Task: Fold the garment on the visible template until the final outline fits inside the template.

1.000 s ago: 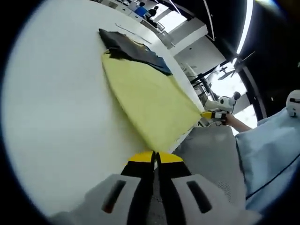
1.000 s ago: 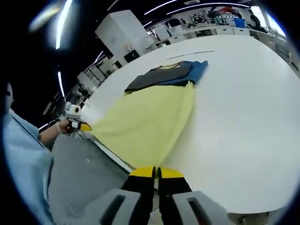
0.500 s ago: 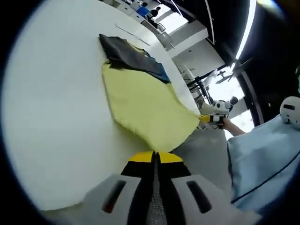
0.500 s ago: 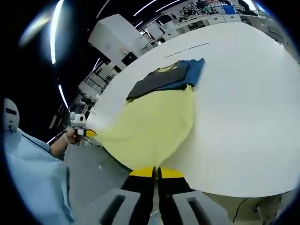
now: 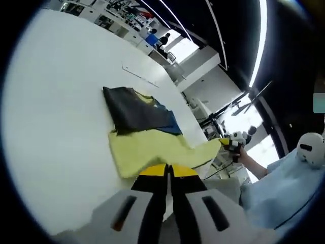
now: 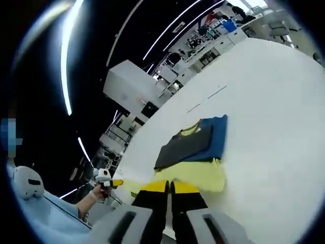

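A garment lies on the white table (image 5: 56, 101), with a dark grey part (image 5: 129, 109), a blue part (image 5: 170, 127) and a yellow part (image 5: 147, 152). My left gripper (image 5: 169, 170) is shut on the yellow edge nearest me. The right gripper (image 5: 225, 143) comes in from the right, shut on the other yellow corner, so the edge hangs stretched between the two. In the right gripper view the garment (image 6: 195, 145) lies ahead, its yellow part (image 6: 200, 174) runs into my shut right gripper (image 6: 170, 186), and the left gripper (image 6: 116, 182) shows at the left.
A thin dark line (image 5: 139, 76) marks the table beyond the garment, also visible as a line (image 6: 208, 97). A person in light blue (image 5: 277, 188) stands at the table's near edge. Desks and equipment stand far behind. Bare white table (image 6: 274, 117) surrounds the garment.
Both grippers have risen and moved towards the dark end, carrying the yellow edge with them. The flat yellow stretch on the table is now much shorter.
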`<state>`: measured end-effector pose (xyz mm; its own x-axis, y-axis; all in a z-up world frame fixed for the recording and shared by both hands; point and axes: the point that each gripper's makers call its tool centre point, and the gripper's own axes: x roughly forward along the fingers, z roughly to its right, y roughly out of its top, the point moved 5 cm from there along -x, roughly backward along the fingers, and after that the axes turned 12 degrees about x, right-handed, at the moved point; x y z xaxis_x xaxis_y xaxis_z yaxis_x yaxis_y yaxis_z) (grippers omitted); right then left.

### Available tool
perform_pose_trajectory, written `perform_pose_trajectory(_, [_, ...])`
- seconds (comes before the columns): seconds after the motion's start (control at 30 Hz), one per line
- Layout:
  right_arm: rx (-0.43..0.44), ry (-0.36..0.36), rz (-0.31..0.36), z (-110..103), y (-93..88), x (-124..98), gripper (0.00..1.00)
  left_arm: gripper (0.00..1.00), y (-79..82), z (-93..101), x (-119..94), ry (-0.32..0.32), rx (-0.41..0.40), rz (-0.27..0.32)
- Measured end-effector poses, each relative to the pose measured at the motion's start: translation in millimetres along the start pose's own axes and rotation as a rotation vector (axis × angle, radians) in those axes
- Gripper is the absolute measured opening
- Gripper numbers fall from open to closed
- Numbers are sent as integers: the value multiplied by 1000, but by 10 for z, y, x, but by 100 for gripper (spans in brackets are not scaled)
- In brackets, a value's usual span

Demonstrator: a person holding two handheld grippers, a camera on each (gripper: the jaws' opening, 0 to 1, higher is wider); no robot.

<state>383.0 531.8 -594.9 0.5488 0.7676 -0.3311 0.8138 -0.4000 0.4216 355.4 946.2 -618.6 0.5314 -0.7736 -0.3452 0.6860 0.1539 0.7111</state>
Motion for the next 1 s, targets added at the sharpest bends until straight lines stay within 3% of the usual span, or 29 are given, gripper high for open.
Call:
perform_pose_trajectory(0.1, [-14,21,31,-60,180,115,0,0,263,-138,78,5,10,47])
perform_pose_trajectory(0.23, [-45,26,69,-74,472,323,0,0,494,-302,200,30,22,78])
perform_pose_trajectory(0.37, [-75,2,84,61,757,542,0,0,657,-498,334,61,1,96])
perform_pose_trajectory(0.43, [-98,-14,82,129,860,642,0,0,775,-619,430,77,-50,124])
perform_pose_trajectory(0.53, [-105,-31,87,202,978,740,0,0,890,-711,540,93,-34,128])
perform_pose_trajectory(0.83, [-102,-77,114,500,1316,1097,0,0,1040,-1067,848,162,-87,165])
perform_pose_trajectory(1.0, [-90,-114,102,663,1353,1281,0,0,1047,-1286,1005,193,-143,183])
